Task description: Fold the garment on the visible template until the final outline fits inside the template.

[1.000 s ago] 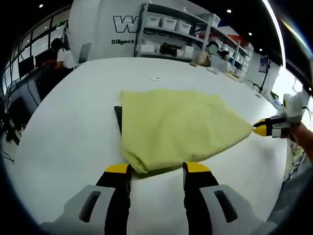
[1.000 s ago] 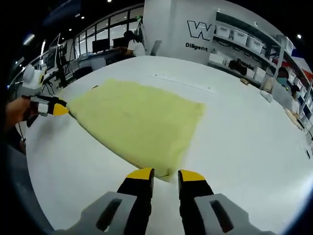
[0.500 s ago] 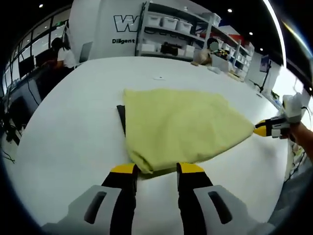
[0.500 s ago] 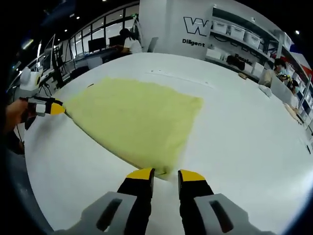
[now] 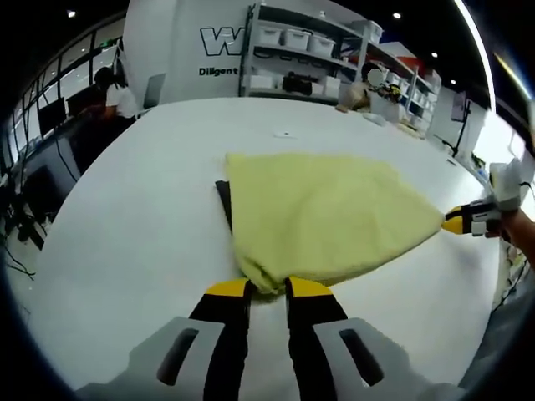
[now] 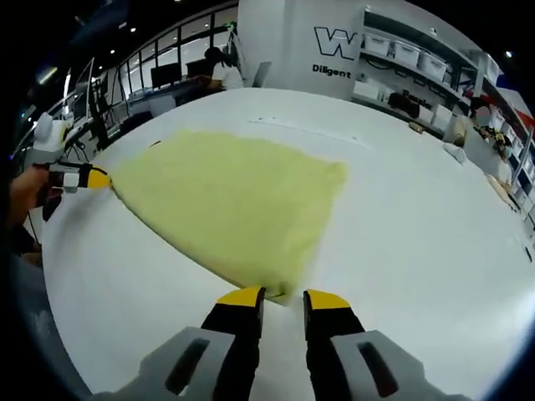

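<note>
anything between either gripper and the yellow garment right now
Nothing visible does. The left gripper is already at a corner of the garment, jaws nearly closed on it; the right gripper sits at the opposite corner on the bare white table.

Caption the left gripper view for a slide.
Left gripper nips the yellow garment's near corner on a white table.

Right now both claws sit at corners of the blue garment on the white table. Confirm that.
Not quite: the garment is pale yellow, not blue, as the left gripper view shows. The rest stands: the left claw and the right claw each sit at a corner of it on the white table.
</note>
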The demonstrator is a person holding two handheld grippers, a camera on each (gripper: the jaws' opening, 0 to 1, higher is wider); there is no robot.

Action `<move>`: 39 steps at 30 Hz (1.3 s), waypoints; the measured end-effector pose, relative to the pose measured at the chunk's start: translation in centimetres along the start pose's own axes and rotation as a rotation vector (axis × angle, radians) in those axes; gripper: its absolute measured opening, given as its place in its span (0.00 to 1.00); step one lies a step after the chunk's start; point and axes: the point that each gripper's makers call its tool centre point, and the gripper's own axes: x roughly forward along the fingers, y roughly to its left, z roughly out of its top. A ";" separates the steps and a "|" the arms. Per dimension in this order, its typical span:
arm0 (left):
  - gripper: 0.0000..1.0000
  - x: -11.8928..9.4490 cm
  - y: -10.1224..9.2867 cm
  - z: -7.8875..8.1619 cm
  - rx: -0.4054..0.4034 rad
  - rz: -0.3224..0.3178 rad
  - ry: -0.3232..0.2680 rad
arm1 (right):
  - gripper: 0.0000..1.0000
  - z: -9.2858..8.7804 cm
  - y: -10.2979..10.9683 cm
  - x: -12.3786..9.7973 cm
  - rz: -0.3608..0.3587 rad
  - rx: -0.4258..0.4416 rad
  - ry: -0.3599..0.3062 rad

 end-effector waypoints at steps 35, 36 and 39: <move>0.00 0.4 0.8 0.0 0.020 0.015 0.018 | 0.00 0.4 0.2 0.4 0.060 0.084 -0.030; 0.00 0.4 0.8 0.0 0.021 0.015 0.019 | 0.00 0.4 0.2 0.3 0.053 0.065 -0.030; 0.00 0.4 0.8 0.0 0.024 0.016 0.019 | 0.00 0.5 0.2 0.3 0.055 0.057 -0.031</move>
